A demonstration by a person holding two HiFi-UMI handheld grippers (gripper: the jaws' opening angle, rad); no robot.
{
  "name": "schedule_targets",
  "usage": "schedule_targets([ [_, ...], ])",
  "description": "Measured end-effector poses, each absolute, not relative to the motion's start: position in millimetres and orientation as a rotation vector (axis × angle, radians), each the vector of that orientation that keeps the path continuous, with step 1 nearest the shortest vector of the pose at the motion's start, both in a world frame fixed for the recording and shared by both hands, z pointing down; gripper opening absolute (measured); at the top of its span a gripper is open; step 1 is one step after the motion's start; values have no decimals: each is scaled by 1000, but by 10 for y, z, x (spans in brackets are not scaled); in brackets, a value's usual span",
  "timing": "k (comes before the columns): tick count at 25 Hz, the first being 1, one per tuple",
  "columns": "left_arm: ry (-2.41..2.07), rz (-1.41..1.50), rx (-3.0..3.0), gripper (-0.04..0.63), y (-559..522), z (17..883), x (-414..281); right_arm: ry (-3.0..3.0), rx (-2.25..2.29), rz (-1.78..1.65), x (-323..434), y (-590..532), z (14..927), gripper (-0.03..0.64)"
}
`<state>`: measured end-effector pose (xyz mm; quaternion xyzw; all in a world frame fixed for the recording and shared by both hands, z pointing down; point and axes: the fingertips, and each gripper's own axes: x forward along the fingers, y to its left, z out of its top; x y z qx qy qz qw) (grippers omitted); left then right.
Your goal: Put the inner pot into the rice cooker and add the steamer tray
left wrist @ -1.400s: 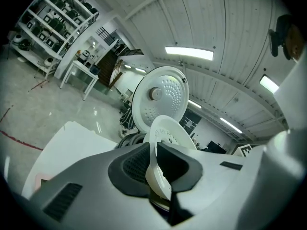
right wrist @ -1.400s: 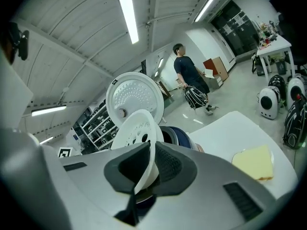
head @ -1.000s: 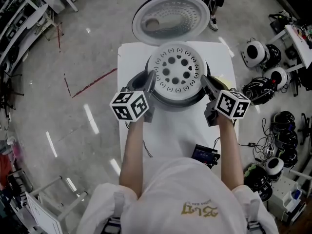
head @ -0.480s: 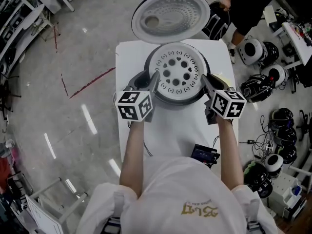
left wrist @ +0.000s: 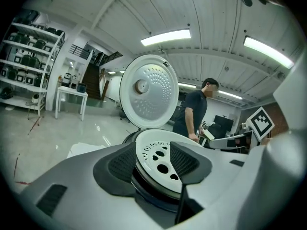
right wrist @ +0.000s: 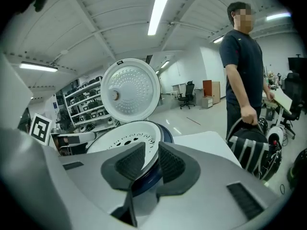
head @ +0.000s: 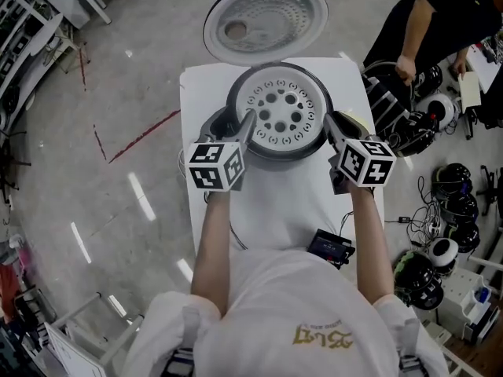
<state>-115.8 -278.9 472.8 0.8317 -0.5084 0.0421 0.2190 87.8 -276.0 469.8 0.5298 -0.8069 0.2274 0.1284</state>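
Left hand-held gripper (head: 246,126) sits at the left edge of the rice cooker (head: 277,158). Its jaws have just been opening and now stand spread wide, with the rim of the steamer tray (head: 279,115) running between the pads and clear of both. Right hand-held gripper (head: 331,124) mirrors it at the cooker's right edge. Its jaws have also just been opening but are only partway apart, loosely straddling the same rim with no squeeze I can make out.

And the tray is down in the cooker's mouth, looking level, perforated face up. The inner pot is hidden beneath it, presumably seated. The lid (head: 266,20) stands open behind the cooker, on the white bench (head: 275,203).

This reads as the let-go. To do it well, widen the right jaws until both pads clear the rim. Then draw each hand-held gripper straight out from the cooker, both together and a touch upward, so no pad hooks the rim and tips the tray. Last, check it sits flush all round.
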Motion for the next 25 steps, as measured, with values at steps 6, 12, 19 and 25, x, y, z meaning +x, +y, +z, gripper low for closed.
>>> schedule_targets([
  [6, -1499, 101, 2279, 236, -2806, 4651, -1196, -2409, 1556, 650, 945, -2643, 4555, 97],
  [12, -1553, 94, 2275, 176, -2460, 4520, -1068, -2542, 1494, 716, 951, -2339, 4475, 81],
  [19, -1568, 36, 2231, 67, -1914, 4359, -1101, -2644, 1430, 743, 888, -1866, 4269, 20],
  [25, -1499, -23, 2234, 15, -1613, 4327, -807, -2659, 1463, 764, 1146, -1624, 4346, 11],
])
